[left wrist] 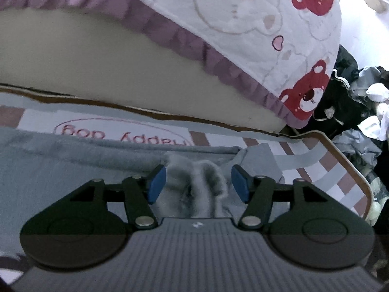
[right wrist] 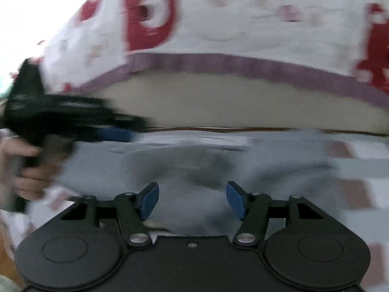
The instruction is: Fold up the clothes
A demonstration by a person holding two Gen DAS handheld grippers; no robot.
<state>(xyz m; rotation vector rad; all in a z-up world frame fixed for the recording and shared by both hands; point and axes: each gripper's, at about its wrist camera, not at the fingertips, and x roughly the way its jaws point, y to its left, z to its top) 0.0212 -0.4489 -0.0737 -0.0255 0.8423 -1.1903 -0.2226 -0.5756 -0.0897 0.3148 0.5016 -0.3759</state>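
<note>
hovering over grey garment [left wrist: 73, 160]: left tool [left wrist: 198, 183] parted, empty; right tool [right wrist: 192, 200] parted, empty.

Blurred and cut-off parts

We see the right wrist view smeared: the left gripper [right wrist: 116, 131] and grey garment [right wrist: 194, 168] lack detail; the clothes pile [left wrist: 359, 112] runs off-frame.

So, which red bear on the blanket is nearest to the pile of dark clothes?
The lowest red bear, at the blanket's corner beside the dark clothes.
</note>
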